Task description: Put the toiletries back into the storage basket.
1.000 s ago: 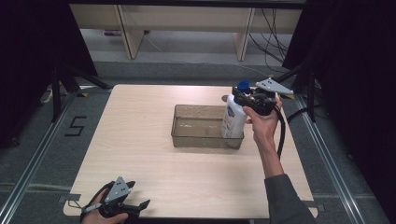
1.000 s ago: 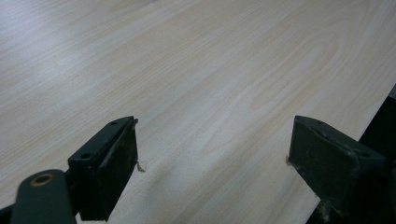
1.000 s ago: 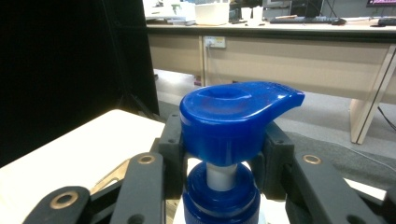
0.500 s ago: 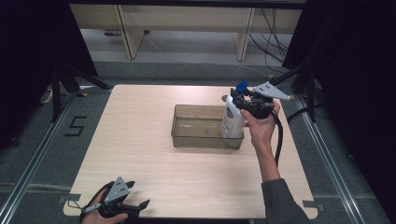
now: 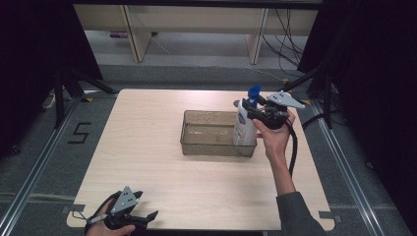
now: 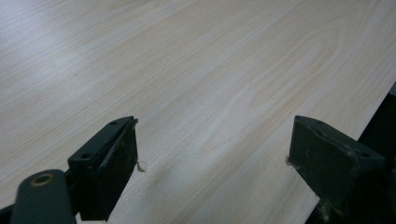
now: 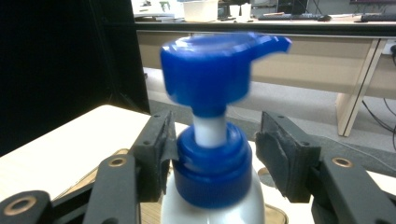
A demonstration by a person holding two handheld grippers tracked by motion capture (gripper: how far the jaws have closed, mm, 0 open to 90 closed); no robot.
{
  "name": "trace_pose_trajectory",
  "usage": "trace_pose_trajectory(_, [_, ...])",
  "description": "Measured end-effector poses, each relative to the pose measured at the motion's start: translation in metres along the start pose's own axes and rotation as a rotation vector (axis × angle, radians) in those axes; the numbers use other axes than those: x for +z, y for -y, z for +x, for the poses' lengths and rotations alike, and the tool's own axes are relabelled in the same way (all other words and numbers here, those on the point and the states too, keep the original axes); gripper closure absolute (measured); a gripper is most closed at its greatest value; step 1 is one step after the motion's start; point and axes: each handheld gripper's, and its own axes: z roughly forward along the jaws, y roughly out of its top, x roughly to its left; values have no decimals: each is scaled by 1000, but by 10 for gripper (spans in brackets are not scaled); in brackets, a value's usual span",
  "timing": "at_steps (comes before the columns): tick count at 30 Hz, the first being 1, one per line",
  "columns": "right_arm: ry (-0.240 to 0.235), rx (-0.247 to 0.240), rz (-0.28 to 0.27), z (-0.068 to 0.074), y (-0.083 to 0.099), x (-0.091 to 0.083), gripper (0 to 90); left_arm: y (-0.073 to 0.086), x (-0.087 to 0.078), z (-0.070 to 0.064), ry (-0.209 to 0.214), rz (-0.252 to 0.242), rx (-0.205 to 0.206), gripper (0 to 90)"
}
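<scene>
A pale wooden table [image 5: 147,147] is seen from above, set on a grey floor [image 5: 29,162] marked with the figure 5. A clear rectangular bin [image 5: 209,133] stands on the table right of centre. At the right end of the bin, a white pump bottle [image 5: 243,129] with a blue pump head [image 7: 219,58] is held upright, its base down inside the bin. The right gripper [image 5: 259,113] is set at the bottle's blue collar [image 7: 212,168]; in the right gripper view one of the fingers [image 7: 156,149] is pressed against the collar, while a narrow gap is seen between the collar and the other, so they are spread about it rather than clamped. The left gripper [image 5: 140,217] is held low at the table's near left edge, its fingers [image 6: 112,158] wide apart over bare wood.
</scene>
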Motion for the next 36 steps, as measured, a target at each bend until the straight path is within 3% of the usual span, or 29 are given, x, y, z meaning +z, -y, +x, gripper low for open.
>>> trace_pose_trajectory(3, [-2,17,1,-1,3,-1,450,0,1,-1,0,-12,-13,150])
trace_pose_trajectory(4, [-7,20,-12,-2,3,-2,426,0,0,1,-10,12,6,150])
trace_pose_trajectory(6, [-3,30,-23,-1,3,-4,405,0,-1,1,-11,15,6,150])
trace_pose_trajectory(8, [-6,34,-32,-1,2,-6,399,0,0,1,-7,5,6,150])
trace_pose_trajectory(9, [-6,43,-32,0,1,-8,396,0,1,-1,1,-11,-15,150])
trace_pose_trajectory(11, [-6,34,-38,1,0,-9,387,0,-1,1,-12,17,9,151])
trace_pose_trajectory(14, [-14,49,-31,3,0,-12,357,0,-1,1,-11,16,9,150])
trace_pose_trajectory(25, [-21,78,-54,4,5,-30,328,0,-1,1,-12,13,5,150])
trace_pose_trajectory(26, [-30,88,-57,4,6,-32,327,0,0,-1,-5,-2,-11,150])
trace_pose_trajectory(31, [-24,87,-62,1,7,-37,318,0,-1,1,-12,12,11,150])
trace_pose_trajectory(32, [-40,124,-54,2,8,-40,317,0,-1,1,-8,2,7,150])
trace_pose_trajectory(36, [-39,113,-66,2,8,-45,317,0,-1,1,-12,0,6,151])
